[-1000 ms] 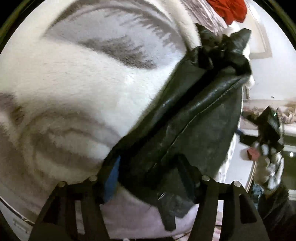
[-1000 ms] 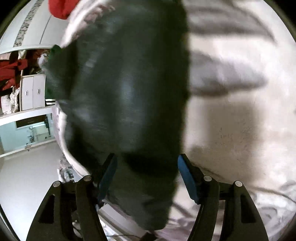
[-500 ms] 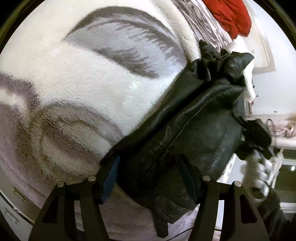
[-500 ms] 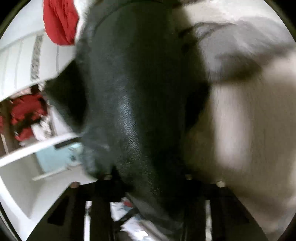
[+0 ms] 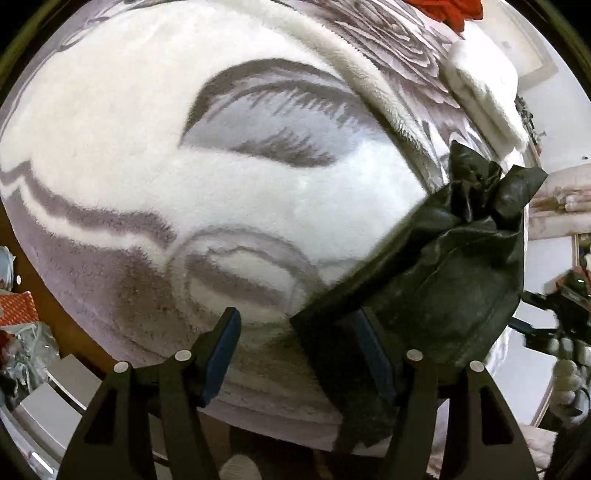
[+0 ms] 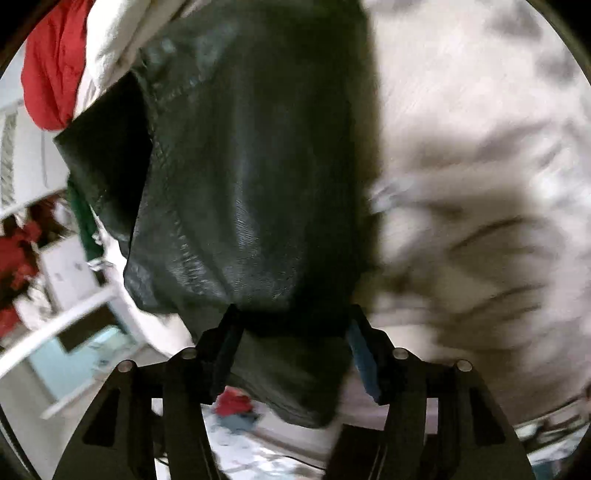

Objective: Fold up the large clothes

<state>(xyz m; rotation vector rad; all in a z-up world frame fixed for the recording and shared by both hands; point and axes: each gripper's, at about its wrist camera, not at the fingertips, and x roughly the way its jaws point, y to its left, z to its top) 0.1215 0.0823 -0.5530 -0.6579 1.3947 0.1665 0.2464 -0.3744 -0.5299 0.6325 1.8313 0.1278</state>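
Observation:
A black leather garment (image 5: pixel 443 277) lies crumpled on a white and grey fleece blanket (image 5: pixel 184 166), to the right in the left wrist view. My left gripper (image 5: pixel 297 350) is open above the blanket; the garment's near corner covers only its right finger. In the blurred right wrist view the garment (image 6: pixel 240 166) fills the gap of my right gripper (image 6: pixel 291 332) and touches both pads, narrowing there. Those jaws are opening. A flap hangs below the fingers. A gloved hand (image 5: pixel 569 376) holds the right gripper at the garment's far edge.
Red cloth (image 5: pixel 450 11) and a folded white fleece (image 5: pixel 480 85) lie at the blanket's far end. The bed edge (image 5: pixel 92 343) drops to a cluttered floor on the left. In the right wrist view, red cloth (image 6: pixel 48 74) and white shelving (image 6: pixel 74 314) lie to the left.
My left gripper rose and drew leftward; the garment that sat between both its fingers now lies only at the right one. The right gripper closed on the garment, swung sideways, then widened.

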